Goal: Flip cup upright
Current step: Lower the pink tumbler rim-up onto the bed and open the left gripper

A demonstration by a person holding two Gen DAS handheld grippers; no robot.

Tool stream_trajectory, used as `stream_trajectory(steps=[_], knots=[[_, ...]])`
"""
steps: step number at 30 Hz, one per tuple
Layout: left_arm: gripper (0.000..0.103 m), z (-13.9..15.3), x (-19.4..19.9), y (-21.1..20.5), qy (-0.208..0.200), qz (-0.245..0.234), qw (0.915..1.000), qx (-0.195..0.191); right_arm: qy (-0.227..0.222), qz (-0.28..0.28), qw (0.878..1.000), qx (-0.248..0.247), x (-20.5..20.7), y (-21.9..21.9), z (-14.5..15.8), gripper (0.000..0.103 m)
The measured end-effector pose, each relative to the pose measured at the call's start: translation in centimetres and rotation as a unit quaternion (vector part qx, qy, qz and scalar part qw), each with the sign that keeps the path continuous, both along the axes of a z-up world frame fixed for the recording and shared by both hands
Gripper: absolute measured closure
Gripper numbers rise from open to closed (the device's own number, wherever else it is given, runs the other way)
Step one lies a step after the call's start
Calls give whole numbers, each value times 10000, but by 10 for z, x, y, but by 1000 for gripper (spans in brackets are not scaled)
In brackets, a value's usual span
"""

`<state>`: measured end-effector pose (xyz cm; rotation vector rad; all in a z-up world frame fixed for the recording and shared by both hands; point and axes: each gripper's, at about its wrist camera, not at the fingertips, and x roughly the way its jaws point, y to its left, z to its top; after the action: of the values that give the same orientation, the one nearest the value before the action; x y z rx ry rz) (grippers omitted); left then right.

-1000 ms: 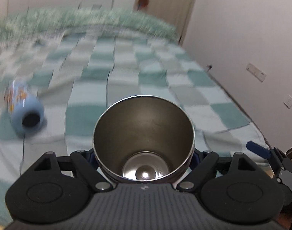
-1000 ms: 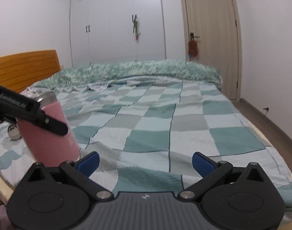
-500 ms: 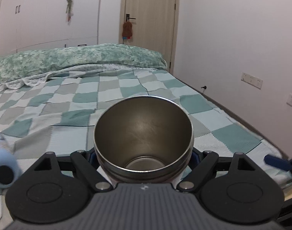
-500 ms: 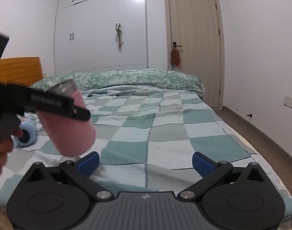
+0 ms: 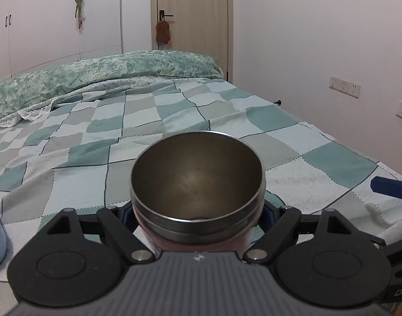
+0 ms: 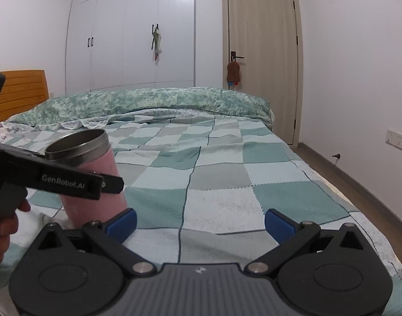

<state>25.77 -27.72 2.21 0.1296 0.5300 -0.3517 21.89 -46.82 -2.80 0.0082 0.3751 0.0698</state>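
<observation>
Left gripper (image 5: 198, 212): you held the cup (image 6: 91, 168) clamped, mouth up, axis near vertical, base at the quilt (image 6: 222, 176) | Right gripper (image 6: 200, 217): yours stood wide and empty, just right of the cup | Writing: "GenRobot.AI" on the left tool.
</observation>
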Motion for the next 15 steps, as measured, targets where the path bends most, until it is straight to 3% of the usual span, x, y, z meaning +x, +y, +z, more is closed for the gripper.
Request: stream_trajectory(steps=[3, 4, 6, 15], knots=[[12, 7, -8, -2, -203, -21, 9998, 68, 2, 22, 10000, -11, 1, 2, 2, 0], [0, 12, -15, -1, -416, -53, 9991, 73, -11, 39, 10000, -8, 0, 4, 4, 0], [0, 23, -27, 2, -699, -44, 9975, 110, -53, 76, 10000, -4, -3, 5, 8, 0], [0, 76, -93, 58, -935, 158, 9947, -399, -404, 283, 9988, 46, -49, 28, 36, 0]])
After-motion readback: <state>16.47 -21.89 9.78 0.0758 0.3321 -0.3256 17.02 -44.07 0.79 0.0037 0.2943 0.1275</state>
